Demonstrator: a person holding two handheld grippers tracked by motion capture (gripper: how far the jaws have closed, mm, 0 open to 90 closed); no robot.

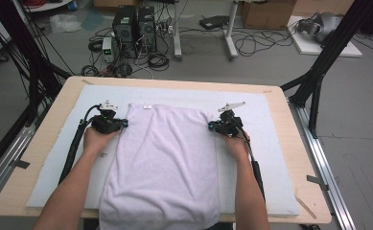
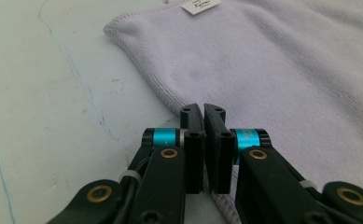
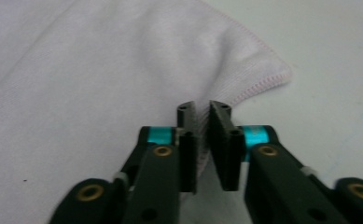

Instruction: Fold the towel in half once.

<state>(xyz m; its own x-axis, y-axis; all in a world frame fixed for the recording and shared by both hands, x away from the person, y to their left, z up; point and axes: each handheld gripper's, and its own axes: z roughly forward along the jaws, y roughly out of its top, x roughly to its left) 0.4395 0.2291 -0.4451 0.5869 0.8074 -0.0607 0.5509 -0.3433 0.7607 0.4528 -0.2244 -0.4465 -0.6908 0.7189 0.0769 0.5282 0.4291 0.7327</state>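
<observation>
A pale lilac towel (image 1: pixel 165 158) lies lengthwise on the white mat (image 1: pixel 50 172), its near end hanging over the table's front edge. A small white label (image 1: pixel 147 106) sits at its far edge. My left gripper (image 1: pixel 124 123) is at the towel's left edge near the far corner. In the left gripper view the gripper (image 2: pixel 203 112) is shut on the hem of the towel (image 2: pixel 286 70). My right gripper (image 1: pixel 211 127) is at the right edge near the other far corner. In the right gripper view the gripper (image 3: pixel 202 109) pinches a fold of the towel (image 3: pixel 76 70) just below its stitched corner.
The mat covers most of a wooden table (image 1: pixel 16 196). Black frame legs (image 1: pixel 318 72) stand at both far corners. Beyond the table, computer towers (image 1: pixel 134 26) and loose cables lie on the floor. Bare mat stretches to the left and right of the towel.
</observation>
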